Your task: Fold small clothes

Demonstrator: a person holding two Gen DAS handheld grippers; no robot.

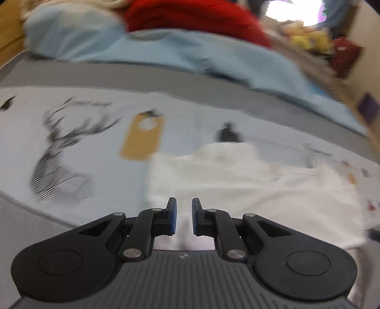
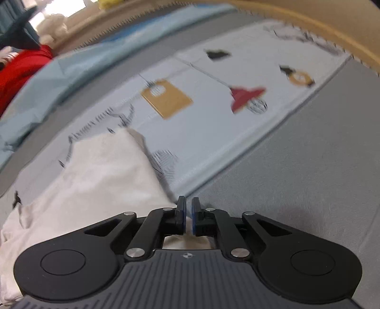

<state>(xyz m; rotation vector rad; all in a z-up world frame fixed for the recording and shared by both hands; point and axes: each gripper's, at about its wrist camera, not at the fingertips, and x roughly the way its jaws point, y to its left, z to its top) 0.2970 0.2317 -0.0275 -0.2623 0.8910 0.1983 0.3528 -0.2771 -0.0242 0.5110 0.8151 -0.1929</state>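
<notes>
Both claws sat over the white garment (image 1: pixel 249 190): my left gripper (image 1: pixel 184 217) showed a narrow gap with cloth between its pads, grip unclear. My right gripper (image 2: pixel 187 217) pinched its near edge; the garment lay on the printed sheet (image 2: pixel 213 118), long axis unclear through blur.

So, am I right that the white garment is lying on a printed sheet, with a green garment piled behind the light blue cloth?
Not quite: the garment piled behind the light blue cloth is red, not green, as the left wrist view shows. The white garment does lie on the printed sheet.
</notes>
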